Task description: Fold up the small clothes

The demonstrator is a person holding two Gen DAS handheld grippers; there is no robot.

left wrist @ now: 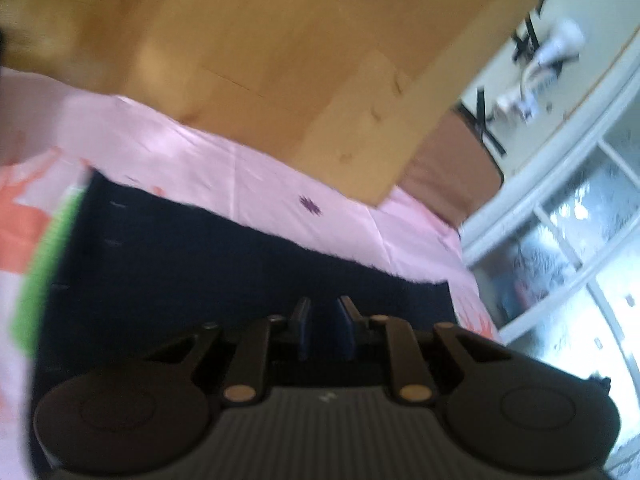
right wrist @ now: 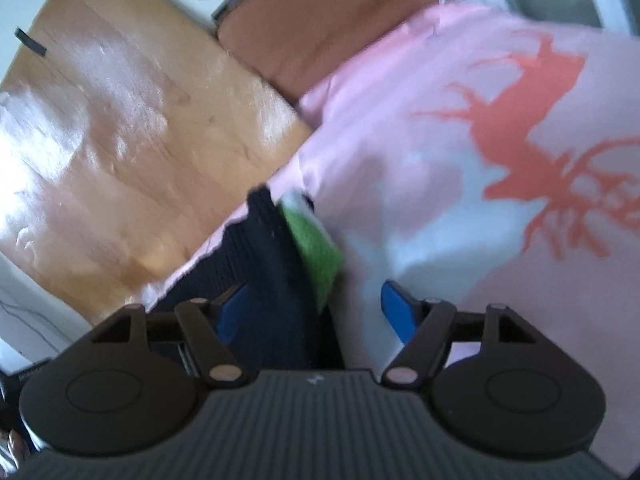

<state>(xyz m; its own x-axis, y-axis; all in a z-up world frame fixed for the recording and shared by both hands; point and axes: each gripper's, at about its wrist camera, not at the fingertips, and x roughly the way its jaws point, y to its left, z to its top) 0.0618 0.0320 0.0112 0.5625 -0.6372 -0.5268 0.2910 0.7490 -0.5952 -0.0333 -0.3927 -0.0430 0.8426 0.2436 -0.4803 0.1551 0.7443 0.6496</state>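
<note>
Pink sheet (left wrist: 248, 172), one, smooth and creased, printed with coral antler-like figures (right wrist: 532, 136) and small purple marks (left wrist: 310, 205); spread as the work surface, whether over a worktop or the floor cannot be told. Wood-grain floor panel (left wrist: 260, 48), one, glossy, lying beyond the sheet's far edge in both views; bare and open. Brown mat (right wrist: 320, 20), one, matte, rounded corner, touching the sheet's far corner. Black tape strips (left wrist: 528, 36), several, on pale flooring beyond the wood. White object (left wrist: 556, 48), blurred, kind not readable. White-framed glass panels (left wrist: 568, 220) along the right edge of the left wrist view.

Dark navy garment (left wrist: 208, 264), one, knitted, ribbed texture visible in the right wrist view (right wrist: 256, 280); flat on the pink sheet, long straight edge running parallel to the sheet's far border, strip of pink between the two. Green piece (left wrist: 44, 276), one, fuzzy, just beside the garment's left end in the left wrist view; in the right wrist view (right wrist: 316, 252) overlapping the navy fabric.

Left gripper (left wrist: 324, 328), one, black with blue pads: jaws narrow, nearly together, over the navy garment; grip on fabric not discernible. Right gripper (right wrist: 316, 316), one, same build: jaws spread wide, navy fabric and green piece lying between the pads (right wrist: 394, 312).
</note>
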